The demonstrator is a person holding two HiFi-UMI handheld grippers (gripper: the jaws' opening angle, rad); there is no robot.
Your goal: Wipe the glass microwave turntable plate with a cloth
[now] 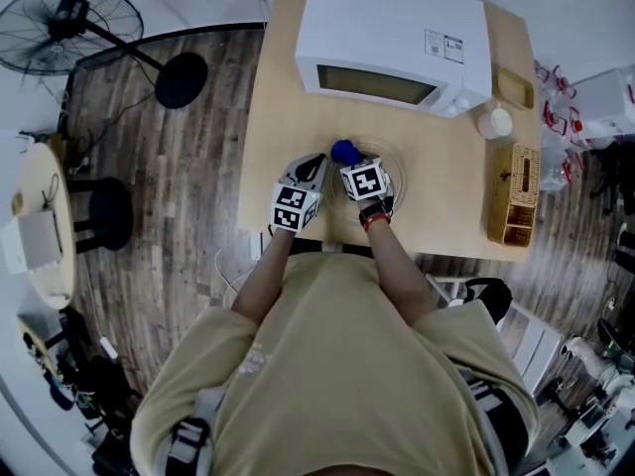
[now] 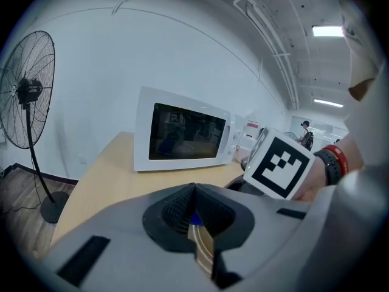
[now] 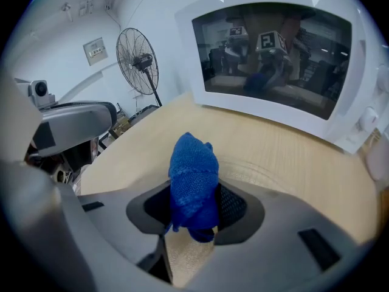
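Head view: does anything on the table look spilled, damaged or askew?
Nothing stands out. The microwave sits upright with its door shut, the glass plate lies flat before it, and the blue cloth is bunched in the right tongs. No spill or breakage shows.

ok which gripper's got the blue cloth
The right gripper: a bunched blue cloth is pinched between its jaws. The left gripper carries no such bundle.
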